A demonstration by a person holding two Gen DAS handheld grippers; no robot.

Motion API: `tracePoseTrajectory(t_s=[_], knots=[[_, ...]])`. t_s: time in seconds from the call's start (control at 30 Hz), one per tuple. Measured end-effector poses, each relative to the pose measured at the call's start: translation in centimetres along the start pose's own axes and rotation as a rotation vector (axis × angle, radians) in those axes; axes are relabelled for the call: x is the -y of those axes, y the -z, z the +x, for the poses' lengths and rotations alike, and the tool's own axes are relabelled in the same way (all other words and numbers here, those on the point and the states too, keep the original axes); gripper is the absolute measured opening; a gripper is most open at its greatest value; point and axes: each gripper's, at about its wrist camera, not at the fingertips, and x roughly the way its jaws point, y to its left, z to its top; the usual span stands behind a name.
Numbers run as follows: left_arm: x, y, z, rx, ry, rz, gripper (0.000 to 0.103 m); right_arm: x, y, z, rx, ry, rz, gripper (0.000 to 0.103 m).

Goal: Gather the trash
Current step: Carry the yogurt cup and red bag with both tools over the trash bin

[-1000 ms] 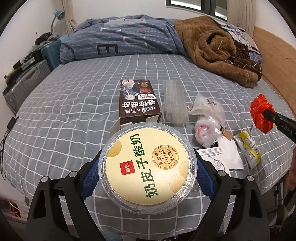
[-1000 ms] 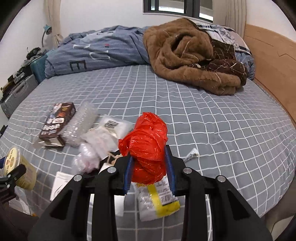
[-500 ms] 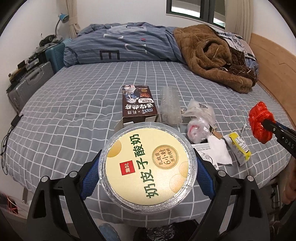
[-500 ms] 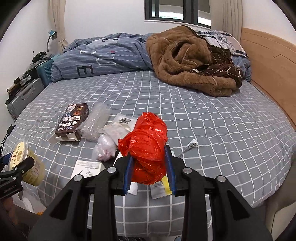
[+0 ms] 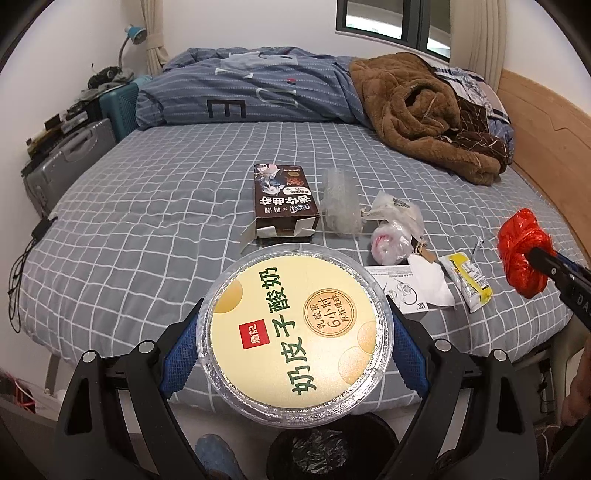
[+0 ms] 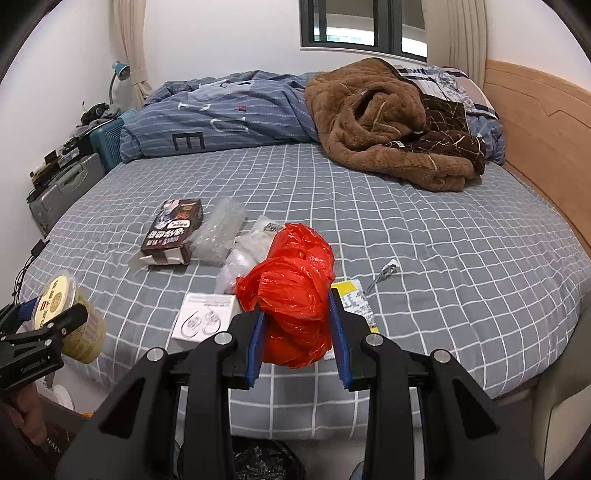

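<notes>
1. Left wrist view. The left gripper [image 5: 295, 332] points down at a slant past the near edge of the bed [image 5: 147, 229]. Its jaws stand wide, blue pads pressed on both sides of a round yogurt tub [image 5: 293, 334], lid toward the camera.
2. Same view, right edge. The right gripper [image 5: 532, 258] reaches in, clamped on a crumpled red plastic bag [image 5: 521, 254], off the sheet.
3. Same view, surface. Grey checked sheet; on it a brown carton [image 5: 284, 199], a bubble-wrap roll [image 5: 340, 203] just beside it, a clear plastic bag [image 5: 393, 229], a white leaflet [image 5: 406, 288] and a yellow sachet [image 5: 469, 280]. Below the tub, a black-lined trash bin [image 5: 321, 450] on the floor.
4. Right wrist view. The right gripper [image 6: 299, 332] slants down, jaws narrowed on the red plastic bag [image 6: 291, 291], held above the bed's [image 6: 443, 258] near edge.
5. Same view, left edge. The left gripper [image 6: 48, 317] holds the yogurt tub [image 6: 70, 314] clear of the bed; a hand [image 6: 26, 417] grips its handle below.
6. Same view, room. Brown fleece blanket [image 6: 384, 122] and blue striped duvet [image 6: 229, 114] heaped at the far side, wooden headboard [image 6: 543, 140] to the right, a grey suitcase [image 6: 62, 188] along the left wall, a window [image 6: 362, 26] above. The bin's [image 6: 258, 461] black liner shows at the bottom.
</notes>
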Motion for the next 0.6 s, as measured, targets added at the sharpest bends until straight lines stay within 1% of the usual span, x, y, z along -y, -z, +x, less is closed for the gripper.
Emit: tracePoseTrajectory(t_s=[0.2, 0.6], knots=[[0.1, 1.2, -1.3, 0.005, 0.007, 0.003, 0.086, -0.7, 1.5, -1.5, -0.005, -0.017, -0.003, 0.030], [0.0, 4.2, -2.5, -0.023, 0.024, 0.001, 0.086, -2.7, 4.3, -3.3, -0.030, -0.047, -0.027, 0.030]])
